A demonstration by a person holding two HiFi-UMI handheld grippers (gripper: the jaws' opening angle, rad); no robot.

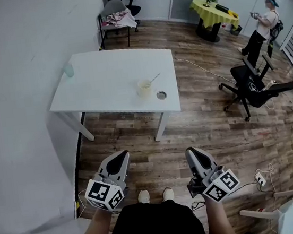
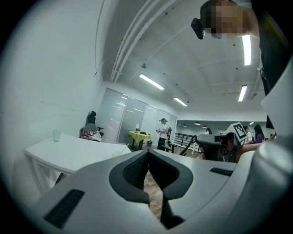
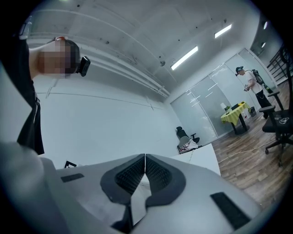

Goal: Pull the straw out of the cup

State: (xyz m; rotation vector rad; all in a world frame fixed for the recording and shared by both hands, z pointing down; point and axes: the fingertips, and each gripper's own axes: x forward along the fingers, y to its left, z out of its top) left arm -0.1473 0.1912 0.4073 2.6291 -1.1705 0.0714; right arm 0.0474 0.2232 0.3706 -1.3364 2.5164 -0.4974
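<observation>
We stand well back from the table point(image 1: 104, 76), both claws held low over the wood floor and empty: the left claw point(image 1: 123, 154) and the right claw point(image 1: 189, 150) each have their jaws pressed together. The cup point(image 1: 145, 88) sits toward the table's near right part, ahead of us and roughly between the two claws, and the straw point(image 1: 155, 78) stands in it, leaning up and off to the right. Since its free end tips rightward, we judge the right claw better placed to take it, after stepping in and opening the jaws.
</observation>
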